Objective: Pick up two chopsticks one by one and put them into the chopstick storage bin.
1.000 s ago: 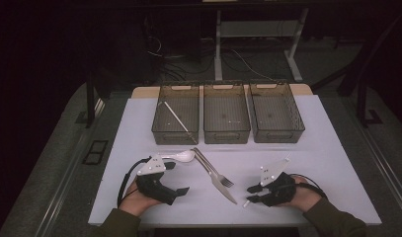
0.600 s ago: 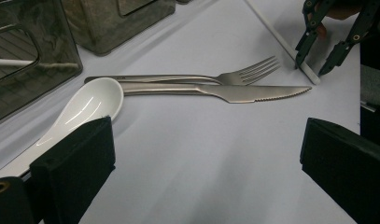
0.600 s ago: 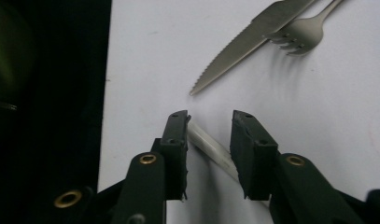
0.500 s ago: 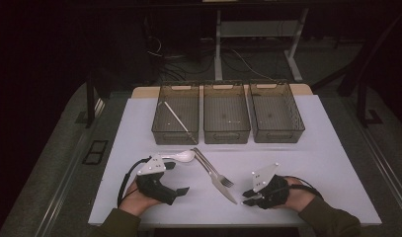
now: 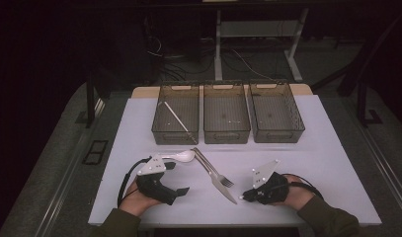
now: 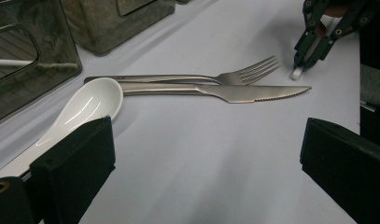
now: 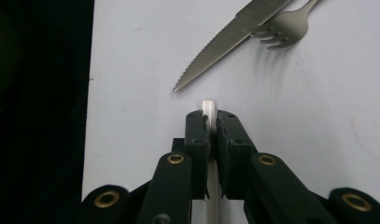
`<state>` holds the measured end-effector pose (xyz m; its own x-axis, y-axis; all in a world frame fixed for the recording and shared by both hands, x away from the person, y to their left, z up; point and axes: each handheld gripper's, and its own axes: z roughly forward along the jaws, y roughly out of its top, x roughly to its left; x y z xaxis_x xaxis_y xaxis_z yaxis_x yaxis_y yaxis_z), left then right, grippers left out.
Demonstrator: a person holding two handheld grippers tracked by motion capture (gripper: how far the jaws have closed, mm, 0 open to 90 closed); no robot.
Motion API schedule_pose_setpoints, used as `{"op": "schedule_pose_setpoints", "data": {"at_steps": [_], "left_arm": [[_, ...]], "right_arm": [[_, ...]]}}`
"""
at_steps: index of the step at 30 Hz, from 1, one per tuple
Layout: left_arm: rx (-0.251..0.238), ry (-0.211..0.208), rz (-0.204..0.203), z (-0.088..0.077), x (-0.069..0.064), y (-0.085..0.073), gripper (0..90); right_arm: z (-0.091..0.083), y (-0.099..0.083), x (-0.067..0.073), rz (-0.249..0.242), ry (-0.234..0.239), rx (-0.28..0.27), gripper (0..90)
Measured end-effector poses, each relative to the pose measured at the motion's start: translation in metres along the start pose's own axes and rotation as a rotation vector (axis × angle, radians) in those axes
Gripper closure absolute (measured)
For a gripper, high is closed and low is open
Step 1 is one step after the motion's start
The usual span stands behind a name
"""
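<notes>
Right gripper view shows your right gripper (image 7: 210, 122), its jaws having just been closing, now clamped on the white stick (image 7: 209, 106) low over the bench (image 7: 318, 116); earlier it jutted sideways, ungripped. Left gripper (image 5: 181, 190) rests wide open, so lifting seems next.

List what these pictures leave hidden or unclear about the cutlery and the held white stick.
- White stick: its length hidden between the right gripper jaws.
- Spoon: handle end behind the left jaw, left gripper view.
- Stick in the left bin: too small to identify, high view.
</notes>
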<state>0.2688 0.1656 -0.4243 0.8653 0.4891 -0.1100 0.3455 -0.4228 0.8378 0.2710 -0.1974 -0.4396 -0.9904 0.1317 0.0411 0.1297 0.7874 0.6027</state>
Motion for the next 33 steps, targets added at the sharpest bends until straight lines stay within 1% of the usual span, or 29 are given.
{"op": "schedule_pose_setpoints", "data": {"at_steps": [2,4,7,8,9,10,11,12,14,16,20,24,29,31,33], "left_arm": [[-0.001,0.000,0.000,0.000,0.000,0.000,2.4],[0.000,0.000,-0.001,0.000,0.000,0.000,2.4],[0.001,-0.001,0.000,0.000,0.000,0.000,2.5],[0.002,-0.001,0.000,0.000,0.000,0.000,2.5],[0.002,-0.001,0.000,0.000,0.000,0.000,2.4],[0.002,-0.001,0.000,0.000,0.000,0.000,2.5],[0.003,-0.001,0.001,0.000,0.000,0.000,2.5],[0.003,-0.001,0.002,0.000,0.000,0.000,2.5],[0.004,-0.002,0.003,0.000,0.000,0.000,2.5],[0.001,-0.003,0.002,0.000,0.000,0.000,2.5],[0.001,-0.002,0.003,0.000,0.000,0.000,2.5],[-0.001,-0.003,0.006,-0.001,0.000,0.000,2.4],[-0.002,-0.001,-0.003,-0.002,0.001,0.000,2.5],[0.001,-0.002,-0.001,-0.002,0.001,0.000,2.4],[-0.001,-0.002,-0.002,-0.002,0.000,0.000,2.5]], "right_arm": [[-0.002,-0.001,-0.003,0.010,-0.038,-0.004,83.2],[-0.006,-0.002,-0.009,0.047,-0.061,-0.021,83.2],[-0.012,-0.005,-0.022,0.135,-0.126,-0.033,83.2],[-0.013,-0.006,-0.025,0.155,-0.138,-0.036,83.2],[-0.014,-0.007,-0.031,0.202,-0.159,-0.045,83.2],[-0.014,-0.008,-0.035,0.232,-0.188,-0.050,83.2],[-0.015,-0.009,-0.040,0.266,-0.202,-0.054,83.2],[-0.015,-0.009,-0.044,0.291,-0.219,-0.062,83.2],[-0.016,-0.009,-0.053,0.325,-0.255,-0.070,83.2],[-0.015,-0.006,-0.061,0.345,-0.281,-0.080,83.1],[-0.010,0.003,-0.076,0.373,-0.311,-0.093,83.1],[-0.002,0.012,-0.088,0.393,-0.311,-0.112,83.1],[0.010,0.017,-0.094,0.395,-0.314,-0.101,83.0],[0.014,0.017,-0.094,0.392,-0.317,-0.088,82.4],[0.015,0.017,-0.093,0.395,-0.317,-0.090,80.4]]}}
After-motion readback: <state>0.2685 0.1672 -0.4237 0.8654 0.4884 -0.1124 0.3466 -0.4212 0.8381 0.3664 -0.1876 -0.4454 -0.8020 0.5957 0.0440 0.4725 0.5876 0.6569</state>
